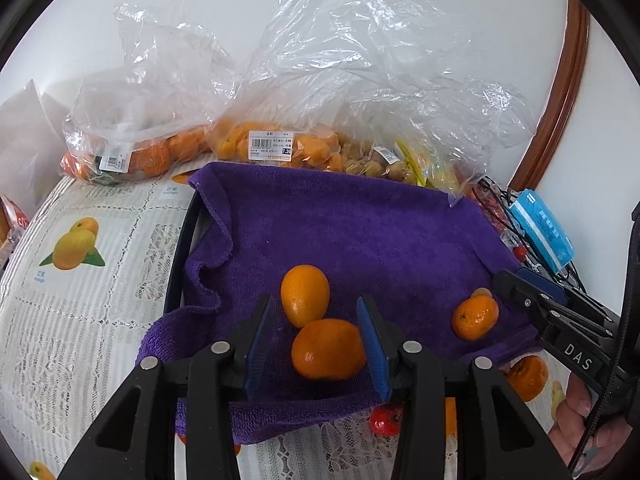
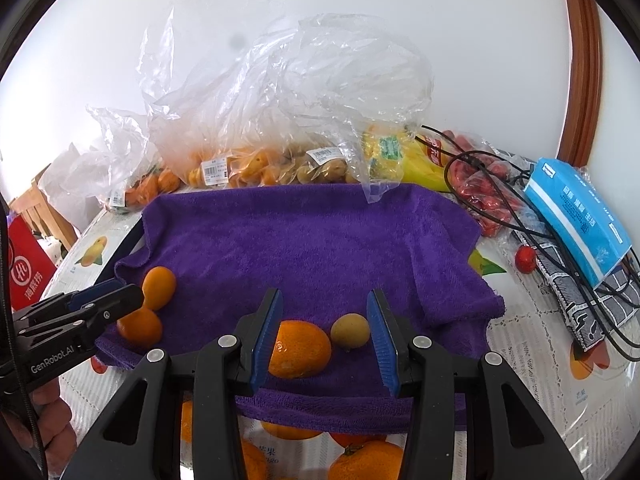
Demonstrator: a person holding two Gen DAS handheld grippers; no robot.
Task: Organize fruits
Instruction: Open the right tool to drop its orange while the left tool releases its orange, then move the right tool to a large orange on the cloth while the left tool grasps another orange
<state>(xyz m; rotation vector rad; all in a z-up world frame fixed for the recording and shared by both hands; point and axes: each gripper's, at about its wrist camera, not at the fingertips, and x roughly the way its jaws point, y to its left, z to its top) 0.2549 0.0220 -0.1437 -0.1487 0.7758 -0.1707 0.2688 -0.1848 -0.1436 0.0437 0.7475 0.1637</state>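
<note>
A purple towel (image 1: 360, 232) covers a tray on the table; it also shows in the right wrist view (image 2: 312, 240). Two oranges (image 1: 328, 348) (image 1: 305, 295) lie on it between my left gripper's (image 1: 316, 344) open jaws, untouched. A mandarin (image 1: 475, 317) lies at the towel's right. In the right wrist view, my right gripper (image 2: 325, 332) is open around that mandarin (image 2: 299, 349) and a small yellow-green fruit (image 2: 350, 331). The two oranges (image 2: 140, 327) (image 2: 160, 286) sit at left beside the left gripper (image 2: 100, 306).
Clear plastic bags of oranges and small fruits (image 1: 276, 148) (image 2: 256, 168) stand behind the towel. A blue tissue pack (image 2: 576, 216), black cables (image 2: 500, 200), red fruit packs (image 2: 480, 184) and a loose red fruit (image 2: 525, 258) lie to the right. A red fruit (image 1: 386, 420) lies by the towel's front edge.
</note>
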